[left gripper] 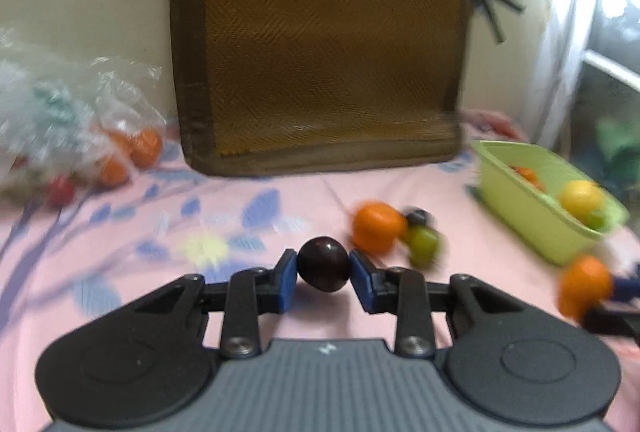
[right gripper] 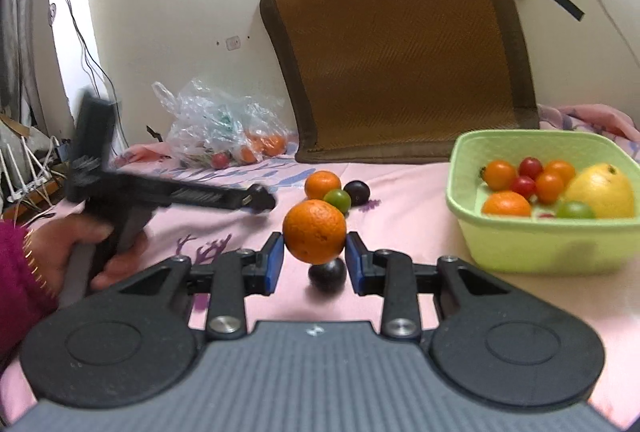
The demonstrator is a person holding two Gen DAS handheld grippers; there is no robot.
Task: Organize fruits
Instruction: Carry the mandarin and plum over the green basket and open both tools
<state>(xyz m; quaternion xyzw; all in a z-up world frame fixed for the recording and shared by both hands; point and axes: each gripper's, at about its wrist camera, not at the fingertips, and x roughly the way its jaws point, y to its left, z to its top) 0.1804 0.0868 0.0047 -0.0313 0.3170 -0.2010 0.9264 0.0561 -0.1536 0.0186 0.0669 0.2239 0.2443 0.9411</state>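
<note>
While your left gripper holds a dark plum between its two blue pads, your right gripper is closed on an orange in the same way — both fruits sit clamped at the fingertips, above the pink flowered sheet. Just under the orange, in the right wrist view, another dark plum lies on the sheet. Ahead of the right gripper and a little beyond it, three fruits lie close together: a second orange, a green fruit and a dark one. To the right of this gripper stands the green basket, holding small orange and red tomatoes, one orange, a green fruit and a large yellow fruit. Far ahead on the left, a clear plastic bag with more fruits rests near the brown cushion that leans against the wall. Your left hand shows at the left edge — the left wrist view is blurred.
</note>
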